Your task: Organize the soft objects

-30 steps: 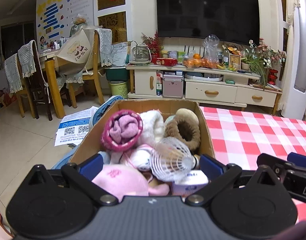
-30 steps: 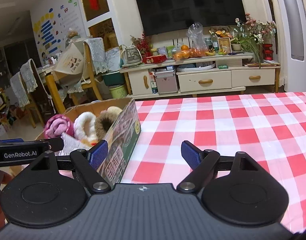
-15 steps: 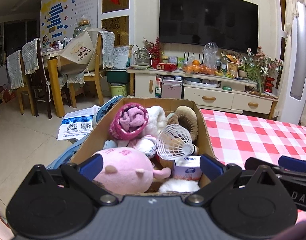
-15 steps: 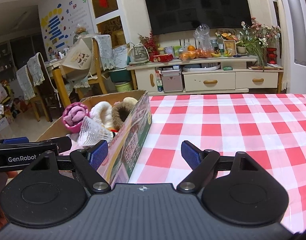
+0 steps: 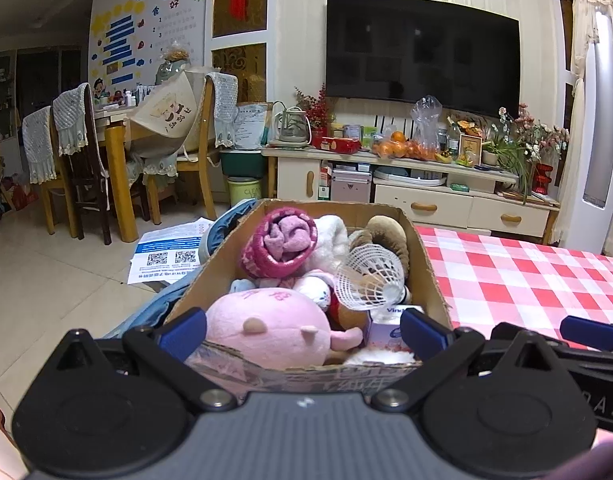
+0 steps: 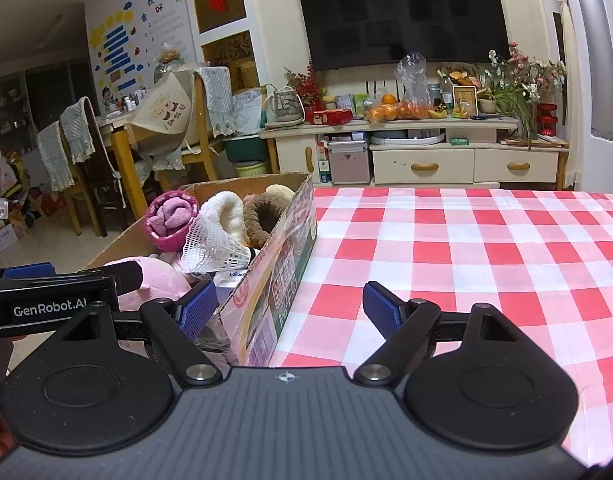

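A cardboard box (image 5: 430,264) sits at the left edge of the red-checked table (image 6: 466,248). It holds a pink plush pig (image 5: 270,326), a rolled pink knit hat (image 5: 280,242), white and brown fuzzy slippers (image 5: 386,236), a white foam net (image 5: 368,276) and a tissue pack (image 5: 386,322). My left gripper (image 5: 302,330) is open and empty, just before the box's near wall. My right gripper (image 6: 290,310) is open and empty, straddling the box's right wall (image 6: 282,276). The pig (image 6: 158,276) and net (image 6: 212,248) also show in the right wrist view.
The left gripper's body (image 6: 62,300) lies at the left of the right wrist view. Beyond the table are a TV cabinet (image 5: 426,196), wooden chairs (image 5: 78,160), papers on the floor (image 5: 166,254) and blue cloth (image 5: 222,232) beside the box.
Both grippers have pulled back and risen from the box. The pink pig, hidden low between the left fingers earlier, now lies in full view inside the box.
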The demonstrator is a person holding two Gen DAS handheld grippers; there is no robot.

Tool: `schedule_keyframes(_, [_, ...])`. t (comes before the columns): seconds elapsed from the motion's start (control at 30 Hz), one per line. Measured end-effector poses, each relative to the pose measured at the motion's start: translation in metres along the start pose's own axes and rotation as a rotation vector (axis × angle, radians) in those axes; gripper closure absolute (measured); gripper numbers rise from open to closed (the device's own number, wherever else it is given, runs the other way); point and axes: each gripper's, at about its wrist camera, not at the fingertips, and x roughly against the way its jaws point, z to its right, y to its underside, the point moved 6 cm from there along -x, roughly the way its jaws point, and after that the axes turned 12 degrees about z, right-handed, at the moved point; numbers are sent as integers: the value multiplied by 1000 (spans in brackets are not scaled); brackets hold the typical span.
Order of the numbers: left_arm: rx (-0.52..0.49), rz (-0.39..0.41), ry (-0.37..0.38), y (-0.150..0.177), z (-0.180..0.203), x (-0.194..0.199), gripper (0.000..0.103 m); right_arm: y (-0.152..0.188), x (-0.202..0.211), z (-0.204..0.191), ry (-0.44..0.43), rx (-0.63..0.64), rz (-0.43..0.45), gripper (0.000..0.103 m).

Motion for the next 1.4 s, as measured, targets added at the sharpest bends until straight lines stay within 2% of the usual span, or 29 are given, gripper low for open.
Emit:
schedule_keyframes(0.67, [-11, 8, -35, 5, -9, -1, 1, 10, -3, -8, 21, 23, 20, 3])
schedule_keyframes(1.4, [-33, 6, -52, 6, -6, -5, 1, 14, -4, -5, -4, -5, 26, 3])
